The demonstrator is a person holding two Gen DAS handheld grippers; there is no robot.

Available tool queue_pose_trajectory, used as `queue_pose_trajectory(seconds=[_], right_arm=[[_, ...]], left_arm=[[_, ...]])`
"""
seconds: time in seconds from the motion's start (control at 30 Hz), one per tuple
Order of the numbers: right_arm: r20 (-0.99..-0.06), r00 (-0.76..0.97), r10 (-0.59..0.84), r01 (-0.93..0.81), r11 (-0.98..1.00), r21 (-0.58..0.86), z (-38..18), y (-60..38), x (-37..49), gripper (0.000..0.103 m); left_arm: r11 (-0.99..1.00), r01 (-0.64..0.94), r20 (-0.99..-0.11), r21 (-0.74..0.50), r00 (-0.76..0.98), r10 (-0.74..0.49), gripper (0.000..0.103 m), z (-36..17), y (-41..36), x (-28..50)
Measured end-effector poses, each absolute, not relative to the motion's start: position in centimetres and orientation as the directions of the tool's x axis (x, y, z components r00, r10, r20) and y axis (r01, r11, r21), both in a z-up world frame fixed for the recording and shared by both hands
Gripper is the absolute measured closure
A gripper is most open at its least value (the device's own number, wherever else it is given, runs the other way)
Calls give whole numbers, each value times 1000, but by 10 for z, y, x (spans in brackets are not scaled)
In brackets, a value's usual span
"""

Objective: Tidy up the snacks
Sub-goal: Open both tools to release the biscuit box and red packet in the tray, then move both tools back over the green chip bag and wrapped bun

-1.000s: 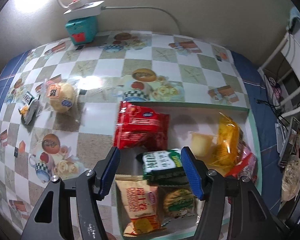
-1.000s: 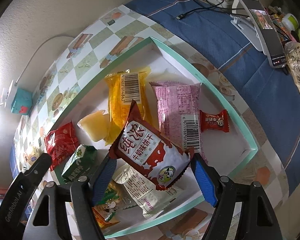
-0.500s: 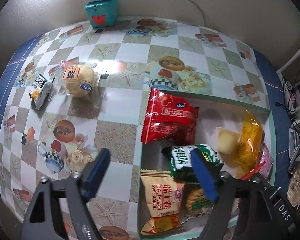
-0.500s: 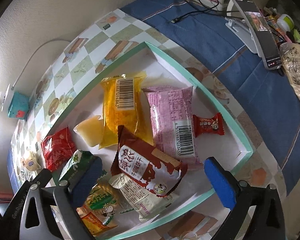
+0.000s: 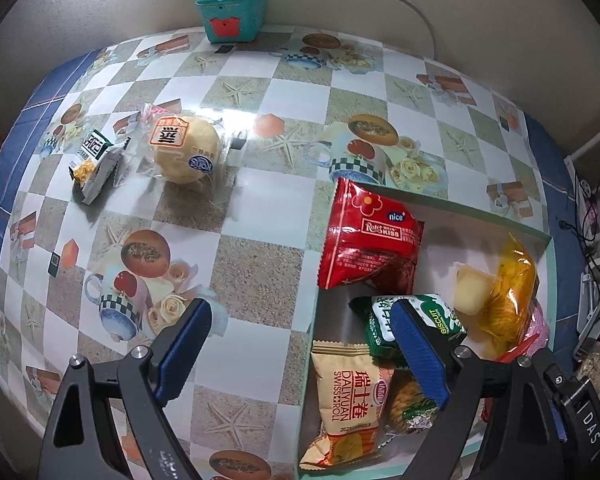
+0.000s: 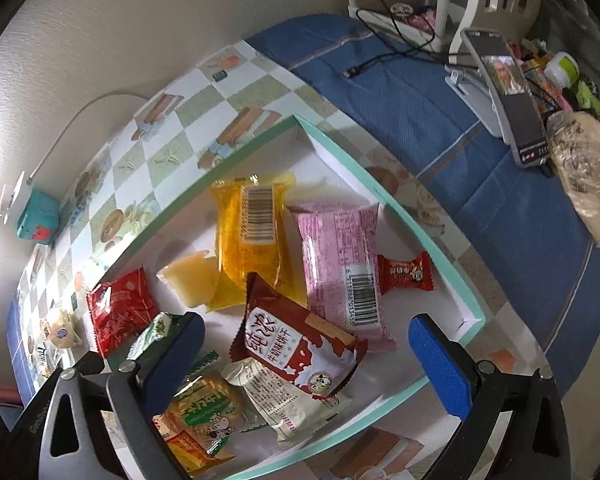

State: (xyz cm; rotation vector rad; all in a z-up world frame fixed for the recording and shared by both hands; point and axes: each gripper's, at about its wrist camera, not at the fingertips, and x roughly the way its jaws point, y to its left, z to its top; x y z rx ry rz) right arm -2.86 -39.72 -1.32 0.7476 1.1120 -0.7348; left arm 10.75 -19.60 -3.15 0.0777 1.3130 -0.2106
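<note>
A white box with a teal rim (image 5: 480, 216) holds several snack packets. My left gripper (image 5: 298, 312) hangs over the box's left edge, its jaws opening with nothing between them. A green biscuit packet (image 5: 376, 320) lies in the box behind its right finger. A red packet (image 5: 370, 240) leans on the rim. Outside, to the left, lie a wrapped round bun (image 5: 184, 148) and a small packet (image 5: 94, 160). My right gripper (image 6: 306, 324) stands open above a brown-red biscuit packet (image 6: 296, 344) lying in the box (image 6: 420, 232), pads clear of it.
A teal box under a white power strip (image 5: 232, 12) stands by the back wall. Right of the snack box, on blue cloth, are a phone on a stand (image 6: 512, 92), a cable (image 6: 380, 60) and a clear bag of bread (image 6: 588, 176).
My left gripper's jaws spread off the green packet and it shifted left over the box edge. My right gripper opened and let the brown-red packet drop into the box.
</note>
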Motion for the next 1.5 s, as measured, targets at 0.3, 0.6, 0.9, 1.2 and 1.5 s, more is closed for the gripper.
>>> queue_pose_trajectory(seconds=[0.3, 0.6, 0.9, 1.2, 1.5], right_arm=[[-936, 304, -177, 789, 597, 144, 8, -383, -20, 0], [-926, 325, -192, 743, 657, 124, 20, -357, -4, 0], [-924, 341, -170, 683, 721, 119, 22, -318, 19, 0], [-927, 345, -149, 619, 779, 105, 19, -275, 45, 0], [-929, 346, -134, 552, 830, 85, 15, -234, 68, 0]], left_arm=[[982, 174, -957, -66, 267, -112, 12, -16, -175, 118], [990, 115, -943, -81, 312, -114, 12, 1, -141, 130], [994, -7, -936, -109, 339, -100, 12, 12, -79, 149], [982, -160, -938, -104, 344, -43, 12, 11, -2, 162], [962, -244, -936, -120, 352, -27, 12, 13, 53, 171]])
